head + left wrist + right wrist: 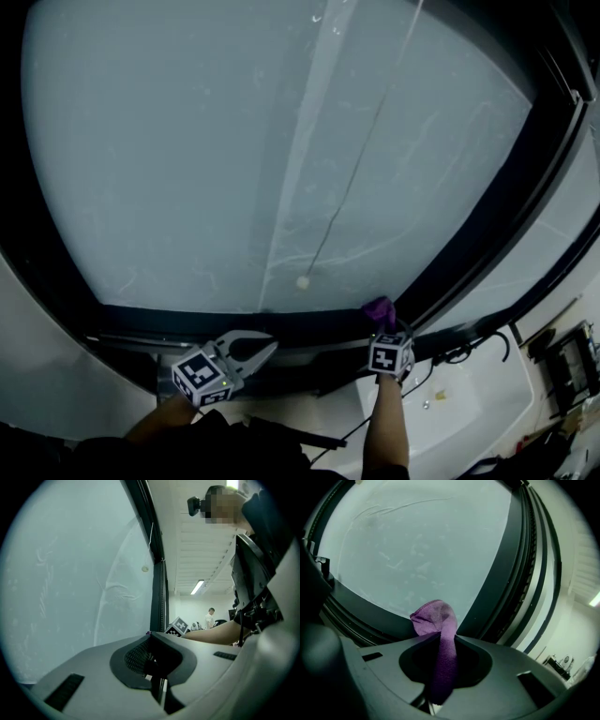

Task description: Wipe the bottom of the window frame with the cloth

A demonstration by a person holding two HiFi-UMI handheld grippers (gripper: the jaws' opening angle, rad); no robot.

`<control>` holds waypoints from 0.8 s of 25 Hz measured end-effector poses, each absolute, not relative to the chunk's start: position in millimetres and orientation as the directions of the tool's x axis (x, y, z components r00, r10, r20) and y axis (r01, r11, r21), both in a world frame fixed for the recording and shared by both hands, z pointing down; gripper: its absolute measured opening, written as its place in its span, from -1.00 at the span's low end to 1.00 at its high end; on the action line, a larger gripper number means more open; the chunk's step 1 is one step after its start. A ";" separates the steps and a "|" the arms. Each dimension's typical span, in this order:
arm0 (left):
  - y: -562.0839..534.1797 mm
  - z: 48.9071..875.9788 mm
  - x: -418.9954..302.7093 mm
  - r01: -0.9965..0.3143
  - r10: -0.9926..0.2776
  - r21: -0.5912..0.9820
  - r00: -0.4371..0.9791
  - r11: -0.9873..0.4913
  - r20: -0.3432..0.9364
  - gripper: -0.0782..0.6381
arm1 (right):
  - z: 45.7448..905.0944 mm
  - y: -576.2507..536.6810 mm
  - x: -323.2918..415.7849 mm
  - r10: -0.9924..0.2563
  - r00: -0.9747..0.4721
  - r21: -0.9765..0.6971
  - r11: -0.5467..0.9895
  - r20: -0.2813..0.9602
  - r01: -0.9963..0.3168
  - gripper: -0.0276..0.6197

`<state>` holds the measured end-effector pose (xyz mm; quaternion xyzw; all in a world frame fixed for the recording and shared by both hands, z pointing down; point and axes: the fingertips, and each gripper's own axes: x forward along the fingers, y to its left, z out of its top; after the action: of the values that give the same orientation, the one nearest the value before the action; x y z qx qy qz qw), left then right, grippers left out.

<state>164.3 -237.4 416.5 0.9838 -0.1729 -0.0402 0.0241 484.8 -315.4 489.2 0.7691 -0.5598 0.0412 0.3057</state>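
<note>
The right tool was clamped on the purple cloth, leaving a bunched end sticking out past its tips, apparently so that fabric rather than plastic met the bottom rail of the window frame near its right corner. The left tool, its tips together on nothing, hung idle lower left, clear of the rail.

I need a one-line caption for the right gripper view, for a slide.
Right gripper shut on a purple cloth, its bunched end raised before the window frame at its lower corner.
</note>
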 end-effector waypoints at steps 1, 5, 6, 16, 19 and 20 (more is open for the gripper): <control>-238.3 417.5 163.0 -0.337 -0.341 0.066 0.937 -0.939 -0.078 -0.80 | 489.8 -315.5 487.1 -0.834 0.377 0.426 -0.195 0.402 -0.884 -0.71; -238.6 413.7 157.3 -0.304 -0.313 0.082 0.941 -0.949 -0.133 -0.80 | 489.4 -313.2 495.1 -0.827 0.406 0.441 -0.220 0.388 -0.870 -0.71; -238.3 411.0 156.2 -0.299 -0.307 0.080 0.942 -0.951 -0.135 -0.80 | 489.2 -313.4 496.7 -0.824 0.412 0.443 -0.224 0.389 -0.868 -0.71; -235.7 408.4 125.4 -0.340 -0.350 0.094 0.926 -0.936 -0.142 -0.80 | 486.3 -310.7 508.2 -0.794 0.460 0.464 -0.259 0.397 -0.847 -0.71; -231.5 406.2 116.9 -0.348 -0.359 0.096 0.923 -0.933 -0.141 -0.80 | 483.9 -308.4 513.5 -0.784 0.472 0.450 -0.279 0.403 -0.848 -0.71; -230.0 406.7 113.1 -0.356 -0.366 0.098 0.920 -0.930 -0.138 -0.80 | 484.5 -308.1 514.6 -0.782 0.475 0.448 -0.283 0.405 -0.848 -0.71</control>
<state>113.1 -230.0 406.7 0.9792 -0.1843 -0.0770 0.0355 514.6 -308.1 484.5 0.7992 -0.5098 0.0529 0.3140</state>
